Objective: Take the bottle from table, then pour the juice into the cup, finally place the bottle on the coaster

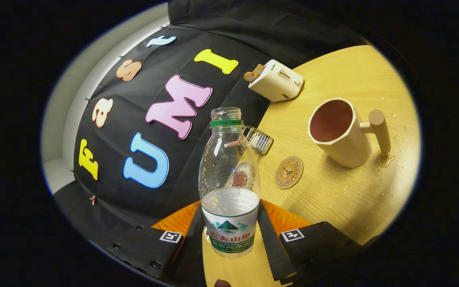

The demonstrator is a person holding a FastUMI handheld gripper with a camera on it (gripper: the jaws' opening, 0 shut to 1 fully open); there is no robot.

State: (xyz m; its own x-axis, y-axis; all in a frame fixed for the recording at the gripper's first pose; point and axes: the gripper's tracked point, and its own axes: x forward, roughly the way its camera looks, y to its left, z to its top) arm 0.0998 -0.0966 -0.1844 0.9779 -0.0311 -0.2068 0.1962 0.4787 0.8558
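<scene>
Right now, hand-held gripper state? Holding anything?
Hand-held gripper: shut on the bottle, one finger on each side at label height; the bottle is uncapped, part full, and tilted relative to the table.

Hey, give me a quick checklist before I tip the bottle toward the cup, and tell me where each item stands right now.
1. Grip: gripper fingers on both sides of the bottle, pressing it: ok.
2. Bottle cap off, neck open: ok.
3. Liquid left in the bottle, roughly the lower part: ok.
4. Cup standing with its mouth open, beyond the fingers: ok.
5. Coaster bare, between bottle and cup: ok.
6. Table dry near the cup: not ok, droplets there.
</scene>
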